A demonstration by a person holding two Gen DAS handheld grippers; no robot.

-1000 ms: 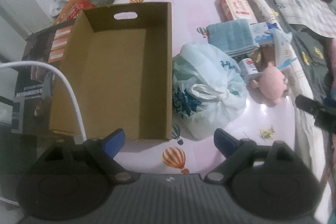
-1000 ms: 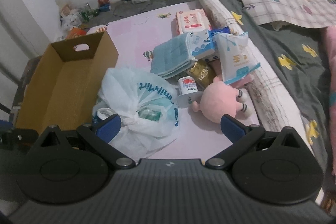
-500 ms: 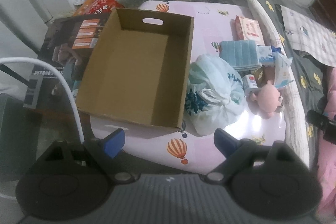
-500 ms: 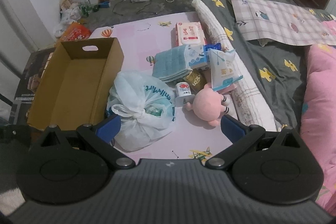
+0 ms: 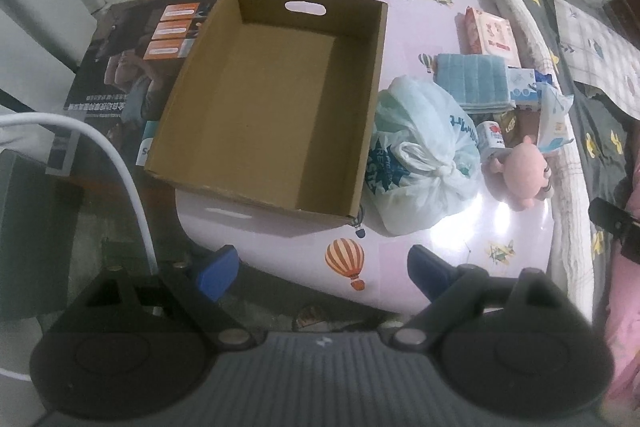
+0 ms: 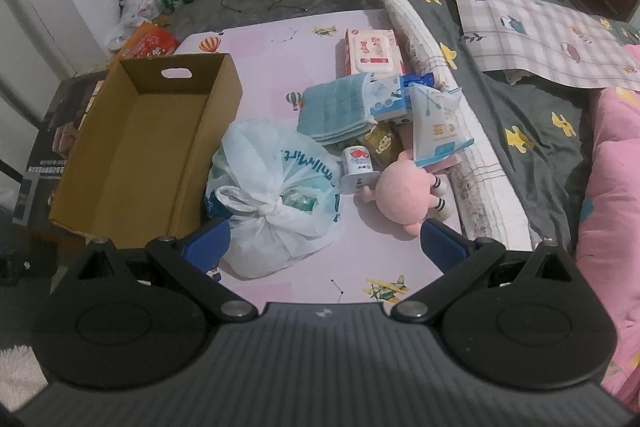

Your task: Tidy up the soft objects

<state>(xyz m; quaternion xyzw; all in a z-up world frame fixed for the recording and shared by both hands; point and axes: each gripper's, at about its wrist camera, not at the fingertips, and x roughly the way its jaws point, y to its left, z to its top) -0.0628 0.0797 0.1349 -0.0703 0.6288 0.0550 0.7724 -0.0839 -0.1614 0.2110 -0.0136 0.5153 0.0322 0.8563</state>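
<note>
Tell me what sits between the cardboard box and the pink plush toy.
A knotted white plastic bag fills that gap, against the cardboard box and left of the pink plush toy; both views show it.

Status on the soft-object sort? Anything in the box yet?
Nothing done: the cardboard box is empty. Nothing in hand: left gripper and right gripper are both open, hovering short of the pile. Left on the mat: tied plastic bag, pink plush toy, folded blue towel.
</note>
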